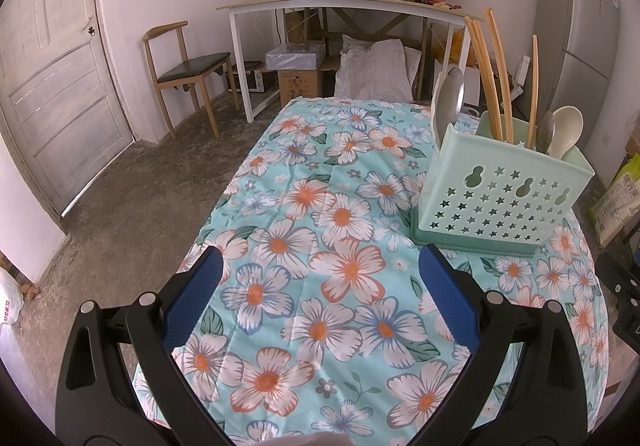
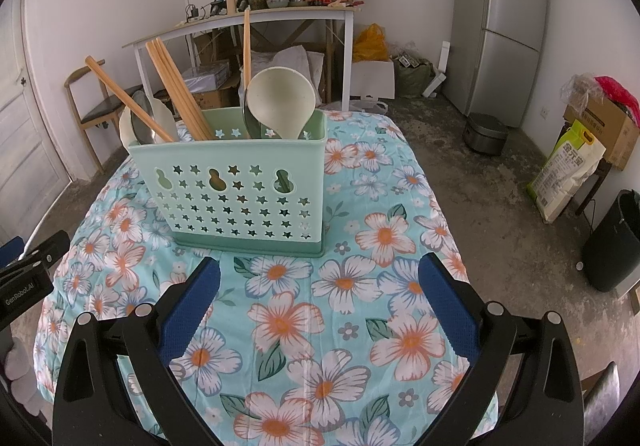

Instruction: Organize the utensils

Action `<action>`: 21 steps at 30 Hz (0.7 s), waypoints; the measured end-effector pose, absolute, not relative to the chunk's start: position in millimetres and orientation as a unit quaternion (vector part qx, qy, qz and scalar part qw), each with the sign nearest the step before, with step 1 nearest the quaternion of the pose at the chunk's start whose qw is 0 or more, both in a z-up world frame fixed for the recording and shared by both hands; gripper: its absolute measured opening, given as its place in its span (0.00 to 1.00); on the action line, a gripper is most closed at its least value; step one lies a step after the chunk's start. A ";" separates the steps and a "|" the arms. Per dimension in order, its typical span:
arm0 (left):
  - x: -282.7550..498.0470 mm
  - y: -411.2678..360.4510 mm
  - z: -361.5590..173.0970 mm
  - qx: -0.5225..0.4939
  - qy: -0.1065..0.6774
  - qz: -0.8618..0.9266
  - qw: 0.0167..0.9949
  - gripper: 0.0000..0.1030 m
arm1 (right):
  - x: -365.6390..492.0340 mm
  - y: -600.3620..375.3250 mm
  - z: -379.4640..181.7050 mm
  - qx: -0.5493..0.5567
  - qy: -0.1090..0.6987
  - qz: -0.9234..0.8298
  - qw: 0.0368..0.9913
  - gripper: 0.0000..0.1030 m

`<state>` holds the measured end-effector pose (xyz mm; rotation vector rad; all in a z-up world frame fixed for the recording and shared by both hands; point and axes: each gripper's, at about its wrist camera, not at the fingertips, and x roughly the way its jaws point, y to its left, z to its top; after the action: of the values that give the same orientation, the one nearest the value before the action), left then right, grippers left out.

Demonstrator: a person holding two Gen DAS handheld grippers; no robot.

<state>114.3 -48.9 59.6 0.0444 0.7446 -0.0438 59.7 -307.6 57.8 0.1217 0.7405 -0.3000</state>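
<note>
A mint-green utensil holder [image 1: 504, 198] [image 2: 244, 190] with star-shaped holes stands upright on the floral tablecloth [image 1: 320, 286] [image 2: 360, 286]. Wooden chopsticks [image 1: 490, 74] [image 2: 176, 86], cream spoons [image 1: 564, 130] [image 2: 280, 102] and metal spoons [image 1: 454, 94] [image 2: 142, 124] stick out of its top. My left gripper [image 1: 320, 266] hovers open over bare cloth, with the holder ahead to its right. Open too, my right gripper [image 2: 320, 274] sits just in front of the holder, nothing between its blue pads [image 2: 192, 310]. Part of the left gripper's black body [image 2: 28, 274] shows at the right wrist view's left edge.
The table's left edge [image 1: 208, 222] drops to a concrete floor. Beyond stand a wooden chair [image 1: 188, 66], a cluttered white desk [image 1: 340, 4] and a door [image 1: 52, 86]. A grey fridge [image 2: 500, 26], a rice bag [image 2: 564, 170] and a black bin [image 2: 612, 242] lie right.
</note>
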 end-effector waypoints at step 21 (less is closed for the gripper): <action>114.4 -48.7 60.0 0.022 0.364 -0.022 0.931 0.92 | 59.3 -307.2 58.6 0.060 0.360 -0.146 0.919 0.94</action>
<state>114.4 -48.7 60.0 0.0448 0.7446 -0.0442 59.3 -307.2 58.6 0.1230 0.7408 -0.2995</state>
